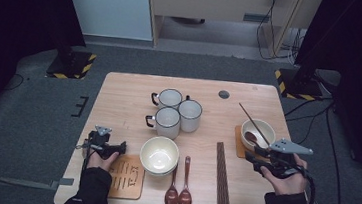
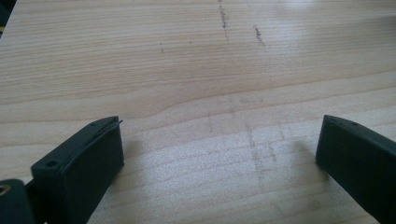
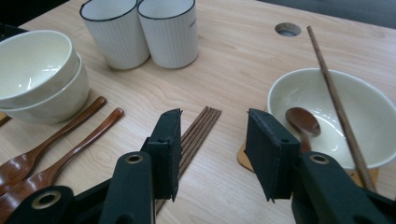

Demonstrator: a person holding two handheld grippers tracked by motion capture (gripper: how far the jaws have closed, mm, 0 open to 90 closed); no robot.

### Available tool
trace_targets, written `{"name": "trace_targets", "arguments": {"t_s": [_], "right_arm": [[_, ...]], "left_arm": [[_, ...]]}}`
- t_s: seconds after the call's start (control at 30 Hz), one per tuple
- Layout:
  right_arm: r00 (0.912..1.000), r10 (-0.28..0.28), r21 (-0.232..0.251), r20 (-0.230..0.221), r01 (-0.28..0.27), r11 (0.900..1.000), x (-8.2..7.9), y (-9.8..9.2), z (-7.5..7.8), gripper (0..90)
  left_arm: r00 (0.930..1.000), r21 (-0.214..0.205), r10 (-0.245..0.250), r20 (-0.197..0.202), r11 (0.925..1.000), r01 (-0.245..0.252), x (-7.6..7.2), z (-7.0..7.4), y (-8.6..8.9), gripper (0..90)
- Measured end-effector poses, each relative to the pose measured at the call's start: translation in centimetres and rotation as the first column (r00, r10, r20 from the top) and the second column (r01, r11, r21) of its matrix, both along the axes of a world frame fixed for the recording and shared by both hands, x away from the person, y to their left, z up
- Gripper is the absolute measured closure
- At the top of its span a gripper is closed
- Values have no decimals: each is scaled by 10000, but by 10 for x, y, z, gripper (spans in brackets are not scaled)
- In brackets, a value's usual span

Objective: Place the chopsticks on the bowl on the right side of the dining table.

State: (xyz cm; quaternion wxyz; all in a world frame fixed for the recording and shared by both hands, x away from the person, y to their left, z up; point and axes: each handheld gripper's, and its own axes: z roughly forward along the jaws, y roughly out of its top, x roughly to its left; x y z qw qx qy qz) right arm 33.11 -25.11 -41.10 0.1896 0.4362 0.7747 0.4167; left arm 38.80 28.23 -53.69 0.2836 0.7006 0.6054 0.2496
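Observation:
My right gripper (image 1: 253, 154) hovers at the table's right side, just in front of a white bowl (image 1: 262, 129) on a wooden coaster (image 1: 238, 143). In the right gripper view its jaws (image 3: 212, 128) stand open with nothing between them. That bowl (image 3: 355, 116) holds a brown spoon (image 3: 302, 120), and a single chopstick (image 3: 334, 88) leans across it. A bundle of dark chopsticks (image 3: 198, 130) lies just beyond the jaws. My left gripper (image 1: 120, 148) rests at the front left, open wide (image 2: 219, 158) over bare wood.
Three white mugs (image 1: 177, 111) stand at the table's middle. Two stacked white bowls (image 1: 159, 155) sit in front of them, beside two wooden spoons (image 1: 179, 189). The chopstick bundle (image 1: 222, 179) lies right of the spoons. A wooden mat (image 1: 126, 178) lies by the left hand.

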Motion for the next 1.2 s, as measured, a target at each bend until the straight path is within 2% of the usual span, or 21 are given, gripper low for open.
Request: {"name": "trace_targets", "arguments": {"t_s": [0.27,0.53,0.8,0.93,1.2], "right_arm": [[9997,77,-137,-252,-81,9999,-1,8,-10,556],[9995,31,-244,-321,-39,9997,-3,14,-20,552],[9982,160,-403,-582,-184,9990,-3,20,-34,553],[9967,218,-333,-786,-244,9991,-3,23,-40,546],[9963,148,-468,-852,-188,9987,-1,25,-49,553]], "left_arm": [[10000,-3,1,1,10000,-1,0,0,0,0],[10000,14,-16,-15,10000,16,0,0,0,0],[10000,14,-17,-17,10000,17,0,0,0,0],[10000,16,-18,-16,10000,18,0,0,0,0],[10000,13,-17,-16,10000,17,0,0,0,0]]}}
